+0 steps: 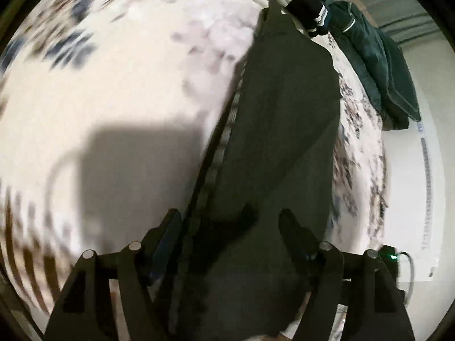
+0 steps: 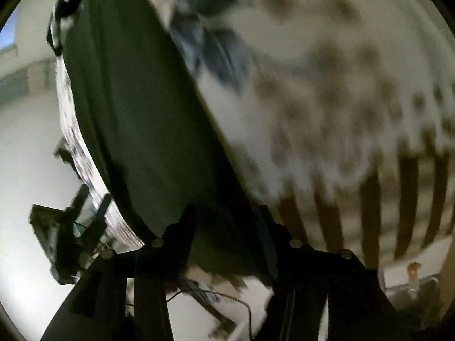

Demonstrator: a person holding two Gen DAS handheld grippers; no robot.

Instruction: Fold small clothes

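Note:
A dark olive garment (image 1: 284,119) lies stretched out flat on a white bedspread with blue and brown flowers (image 1: 119,85). My left gripper (image 1: 229,218) is open over the garment's near end: its left finger stands beside the ribbed edge and its right finger over the cloth. In the right wrist view the same garment (image 2: 133,108) runs along the bed's edge, and its near end lies in the gap of my right gripper (image 2: 226,218). The right jaws stand apart, and the dark cloth there shows no pinch. Both views are blurred.
A pile of dark green clothes (image 1: 378,65) sits at the far right of the bed, with a black sock (image 1: 310,14) and grey items beside it. The bed's edge drops to a pale floor (image 2: 25,170), where a dark device (image 2: 65,233) and cables (image 2: 216,295) lie.

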